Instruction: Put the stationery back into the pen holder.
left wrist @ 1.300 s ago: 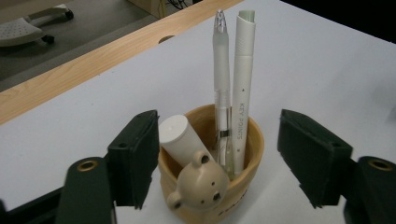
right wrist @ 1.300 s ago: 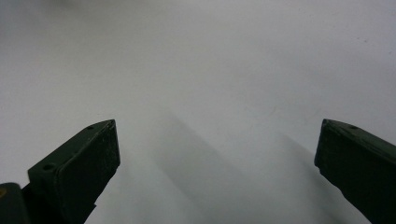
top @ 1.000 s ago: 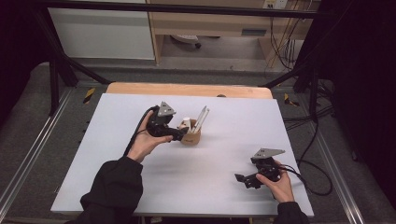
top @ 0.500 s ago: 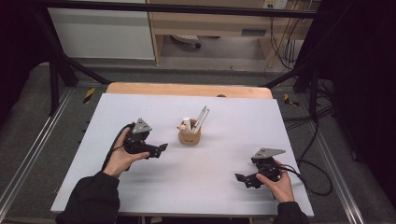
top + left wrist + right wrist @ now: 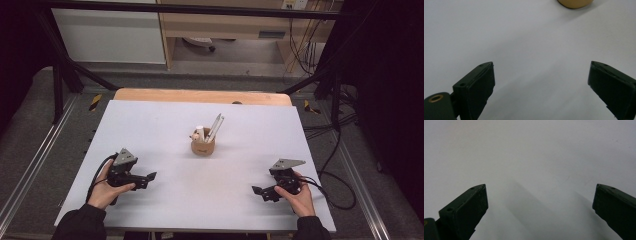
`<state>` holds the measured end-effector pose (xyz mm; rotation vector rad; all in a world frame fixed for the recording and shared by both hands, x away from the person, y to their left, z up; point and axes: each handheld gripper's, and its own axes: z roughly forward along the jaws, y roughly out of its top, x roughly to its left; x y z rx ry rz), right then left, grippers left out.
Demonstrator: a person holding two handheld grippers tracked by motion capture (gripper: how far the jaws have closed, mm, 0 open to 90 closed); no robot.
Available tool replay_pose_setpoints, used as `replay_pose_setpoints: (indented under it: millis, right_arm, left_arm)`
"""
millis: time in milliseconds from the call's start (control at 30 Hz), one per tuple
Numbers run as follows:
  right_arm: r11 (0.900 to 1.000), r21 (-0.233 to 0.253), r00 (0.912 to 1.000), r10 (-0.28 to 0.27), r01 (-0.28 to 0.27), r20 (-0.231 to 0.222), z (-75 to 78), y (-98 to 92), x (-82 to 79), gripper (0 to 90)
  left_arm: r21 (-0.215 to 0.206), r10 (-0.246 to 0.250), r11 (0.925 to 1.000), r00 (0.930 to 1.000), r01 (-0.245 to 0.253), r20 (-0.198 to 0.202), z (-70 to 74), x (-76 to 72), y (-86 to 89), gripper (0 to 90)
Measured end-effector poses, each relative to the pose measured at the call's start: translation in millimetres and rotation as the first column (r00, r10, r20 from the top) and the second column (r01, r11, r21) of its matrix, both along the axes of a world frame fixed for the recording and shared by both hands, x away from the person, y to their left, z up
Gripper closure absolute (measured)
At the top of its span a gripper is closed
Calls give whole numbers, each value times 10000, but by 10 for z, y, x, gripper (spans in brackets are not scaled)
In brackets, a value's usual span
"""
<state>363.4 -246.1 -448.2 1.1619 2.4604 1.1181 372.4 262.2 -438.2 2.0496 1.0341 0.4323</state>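
Observation:
A small tan wooden cup (image 5: 203, 146) stands near the middle of the white table (image 5: 165, 125), holding a white stick and a few small pieces that lean out of it. Its rounded base (image 5: 574, 3) shows at the top edge of the left gripper view. My left gripper (image 5: 147, 180) rests low at the front left, jaws wide apart over bare table (image 5: 541, 82), well clear of the cup. At the front right my right gripper (image 5: 260, 192) is also open, nothing between its jaws (image 5: 540, 207).
A wooden strip (image 5: 200, 96) runs along the table's far edge. Black cables (image 5: 335, 185) trail off the right side. Metal frame rails (image 5: 30, 165) flank the table, and a cabinet stands behind.
My left gripper has pulled back from the cup toward the front left of the table, empty. The right gripper has stayed in place.

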Motion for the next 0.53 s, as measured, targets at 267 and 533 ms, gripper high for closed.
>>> replay_pose_setpoints:
  millis: [267, 533]
  right_arm:
    - [10000, -32, 10000, -18, 18, -15, 0, -1, -6, 8]
    - [10000, -55, 10000, -35, 35, -10, 6, -5, -11, 8]
  left_arm:
    - [189, 180, 9997, 9998, -178, -126, -94, -99, 189, 71]
    - [204, 275, 9994, 9993, -270, -256, -128, -106, 243, 71]
